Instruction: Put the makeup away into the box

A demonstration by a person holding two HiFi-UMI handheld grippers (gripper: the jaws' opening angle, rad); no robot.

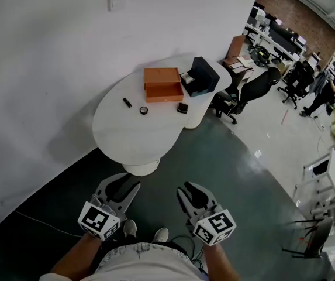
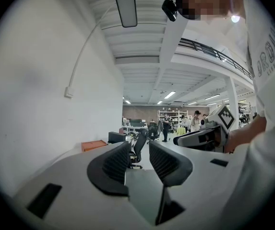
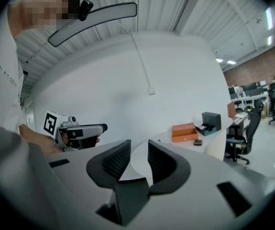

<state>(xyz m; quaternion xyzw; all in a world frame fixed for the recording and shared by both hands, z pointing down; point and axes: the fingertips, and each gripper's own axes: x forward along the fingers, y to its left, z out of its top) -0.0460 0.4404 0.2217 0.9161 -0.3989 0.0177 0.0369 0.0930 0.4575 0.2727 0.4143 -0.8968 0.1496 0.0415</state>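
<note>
The makeup lies on a white rounded table (image 1: 126, 134): a small black tube (image 1: 127, 102), a round compact (image 1: 144, 110) and a dark square compact (image 1: 182, 108). Behind them an orange box (image 1: 163, 84) stands open, and it also shows in the left gripper view (image 2: 94, 144) and the right gripper view (image 3: 184, 132). Both grippers hang low over the floor, well short of the table. My left gripper (image 1: 123, 184) (image 2: 139, 150) is open with nothing between its jaws. My right gripper (image 1: 189, 188) (image 3: 139, 150) is open too, its gap narrower and empty.
A black box (image 1: 201, 76) (image 3: 210, 122) sits on the table right of the orange one. A black office chair (image 1: 249, 89) stands just past the table. A white wall runs along the left. Desks, chairs and people fill the far right; a white rack (image 1: 325, 183) is nearer.
</note>
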